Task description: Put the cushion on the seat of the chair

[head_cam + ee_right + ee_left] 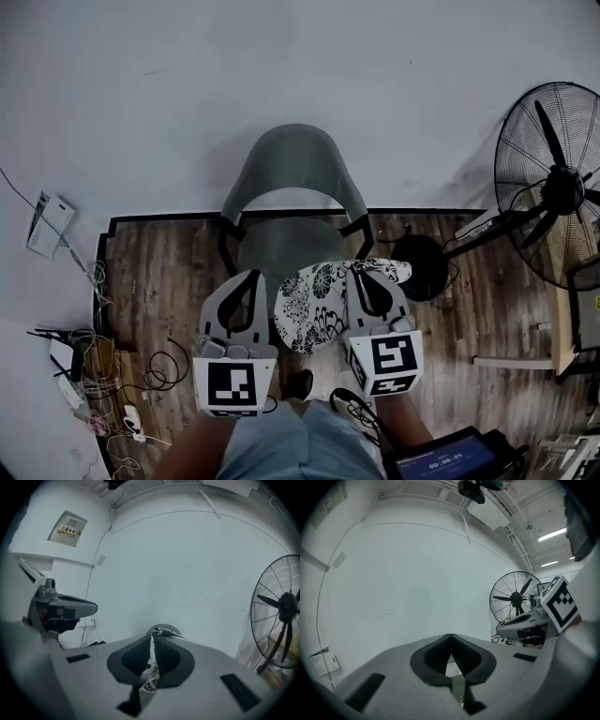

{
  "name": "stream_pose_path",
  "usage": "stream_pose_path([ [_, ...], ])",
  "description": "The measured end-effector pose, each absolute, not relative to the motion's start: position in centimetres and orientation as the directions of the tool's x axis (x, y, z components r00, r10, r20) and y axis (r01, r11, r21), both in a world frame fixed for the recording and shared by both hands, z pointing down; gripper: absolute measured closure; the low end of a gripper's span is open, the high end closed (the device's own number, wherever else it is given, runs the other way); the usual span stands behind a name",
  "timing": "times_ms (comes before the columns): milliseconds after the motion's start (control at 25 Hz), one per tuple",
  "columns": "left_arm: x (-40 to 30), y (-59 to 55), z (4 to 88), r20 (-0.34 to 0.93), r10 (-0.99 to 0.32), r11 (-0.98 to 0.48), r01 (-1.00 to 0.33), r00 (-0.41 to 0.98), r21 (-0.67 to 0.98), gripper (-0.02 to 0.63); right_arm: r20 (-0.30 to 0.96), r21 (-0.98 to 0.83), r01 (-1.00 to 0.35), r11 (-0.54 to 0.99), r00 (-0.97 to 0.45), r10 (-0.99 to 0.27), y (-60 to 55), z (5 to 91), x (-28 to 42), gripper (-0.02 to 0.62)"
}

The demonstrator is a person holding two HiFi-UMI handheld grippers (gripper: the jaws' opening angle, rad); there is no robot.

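Note:
A grey chair (292, 164) stands against the white wall, its seat (272, 246) facing me. I hold a cushion (314, 305) with a black-and-white flower print over the seat's front edge, stretched between both grippers. My left gripper (251, 275) is at the cushion's left edge. In the left gripper view the left gripper (450, 639) is shut, with a strip of printed fabric (458, 688) caught low between its jaws. My right gripper (366, 267) is shut on the cushion's right edge. The cushion's fabric (151, 670) shows between the pads of the right gripper (152, 637).
A large standing fan (553, 183) is at the right, its round base (419, 265) beside the chair. Tangled cables and power strips (89, 375) lie along the left of the wooden floor. A device with a lit screen (448, 459) is at the bottom right.

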State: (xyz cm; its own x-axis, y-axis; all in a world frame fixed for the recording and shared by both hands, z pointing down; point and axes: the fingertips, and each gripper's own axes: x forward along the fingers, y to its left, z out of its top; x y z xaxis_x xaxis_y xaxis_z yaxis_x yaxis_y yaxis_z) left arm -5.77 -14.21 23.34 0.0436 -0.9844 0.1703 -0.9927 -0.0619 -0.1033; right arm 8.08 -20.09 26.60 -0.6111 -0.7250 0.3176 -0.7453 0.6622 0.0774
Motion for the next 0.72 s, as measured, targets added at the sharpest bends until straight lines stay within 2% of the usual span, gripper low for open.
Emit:
stream_pose_path([
  [160,-8.5,-16.3,23.9,0.195,-0.981,-0.031,-0.998,0.021,-0.047,0.597,0.343,0.08,-0.728,0.681,-0.621,-0.705,-22.2,27.8,4.8,0.578],
  [720,-19.5,-21.9,28.8,0.287,-0.955,0.082,-0.997,-0.079,-0.003,0.597,0.445,0.047,-0.6,0.799,-0.703,-0.555,-28.9,34.6,-8.6,0.578],
])
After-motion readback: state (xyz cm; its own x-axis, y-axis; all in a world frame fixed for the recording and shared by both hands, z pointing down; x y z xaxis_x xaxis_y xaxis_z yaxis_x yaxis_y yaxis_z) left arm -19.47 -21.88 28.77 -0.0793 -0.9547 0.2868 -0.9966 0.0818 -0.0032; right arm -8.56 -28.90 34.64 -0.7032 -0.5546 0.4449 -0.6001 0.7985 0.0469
